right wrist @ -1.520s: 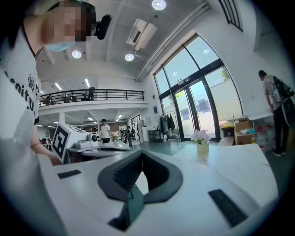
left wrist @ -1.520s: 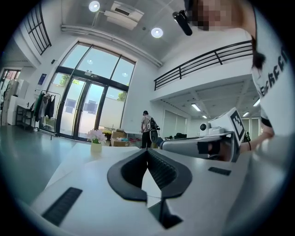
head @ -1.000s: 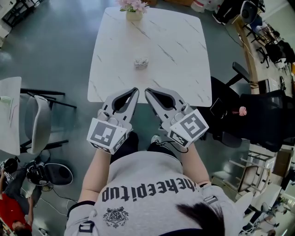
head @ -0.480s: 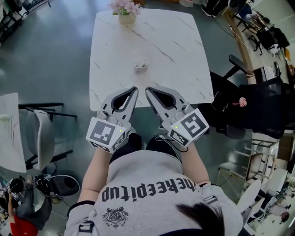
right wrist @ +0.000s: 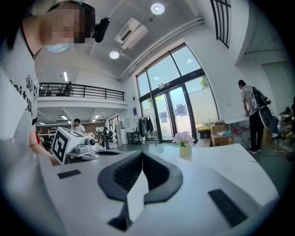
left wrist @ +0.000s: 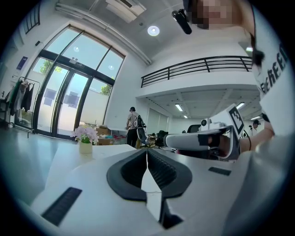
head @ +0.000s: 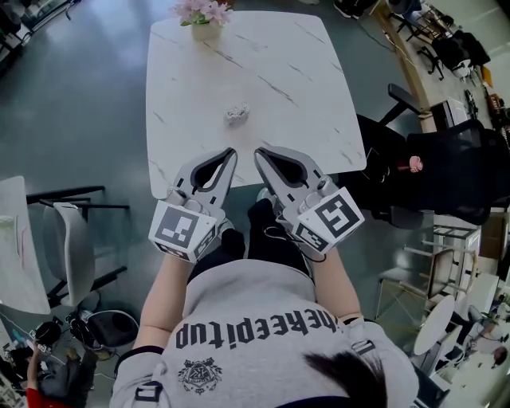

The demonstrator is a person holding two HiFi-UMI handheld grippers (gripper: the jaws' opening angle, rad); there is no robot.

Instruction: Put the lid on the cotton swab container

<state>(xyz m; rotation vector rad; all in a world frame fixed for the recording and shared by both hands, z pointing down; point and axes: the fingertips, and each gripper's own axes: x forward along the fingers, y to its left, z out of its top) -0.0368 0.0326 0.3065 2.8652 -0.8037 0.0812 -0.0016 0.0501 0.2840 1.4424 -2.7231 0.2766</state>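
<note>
A small clear object (head: 237,114), apparently the cotton swab container, lies near the middle of the white marble table (head: 303,88). It is too small to tell a lid from it. My left gripper (head: 232,152) and right gripper (head: 259,152) hang side by side over the table's near edge, well short of the object. Both are shut with nothing between the jaws. In the left gripper view the shut tips (left wrist: 147,150) point level across the tabletop, with the right gripper (left wrist: 198,140) beside them. The right gripper view shows its closed tips (right wrist: 142,155) the same way.
A pot of pink flowers (head: 203,20) stands at the table's far left corner. Black office chairs (head: 454,171) crowd the right side. A white chair (head: 68,239) and another white table (head: 16,247) are at the left. A person (left wrist: 132,126) stands far behind.
In the head view the table has drifted left and slightly nearer. Both grippers keep the same shut, side-by-side pose.
</note>
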